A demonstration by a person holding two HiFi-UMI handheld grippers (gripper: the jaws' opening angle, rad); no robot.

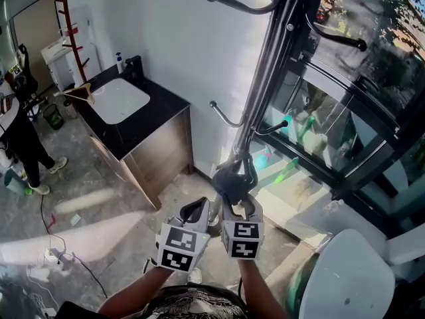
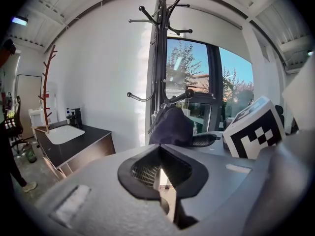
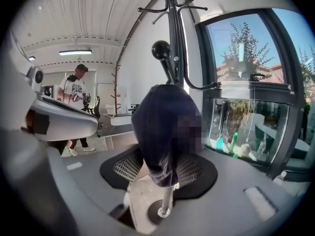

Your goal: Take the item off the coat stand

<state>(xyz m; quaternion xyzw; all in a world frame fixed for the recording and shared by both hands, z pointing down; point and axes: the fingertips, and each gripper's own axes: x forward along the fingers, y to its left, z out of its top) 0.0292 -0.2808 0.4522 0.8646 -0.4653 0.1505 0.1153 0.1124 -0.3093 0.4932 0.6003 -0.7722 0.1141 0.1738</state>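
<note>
- The coat stand [image 1: 267, 78] rises close in front of you.
- The dark cloth item [image 3: 165, 124] hangs from a low hook [image 2: 183, 96] on that stand.
- Your right tool [image 3: 162, 167] is released, its jaws wide apart with the item hanging between them.
- Your left tool [image 2: 158, 150] is clenched on nothing, just beside the right one.

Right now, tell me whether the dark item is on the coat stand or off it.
On. The dark item hangs from a hook of the coat stand; the right gripper has its jaws open around it, not clamping.
</note>
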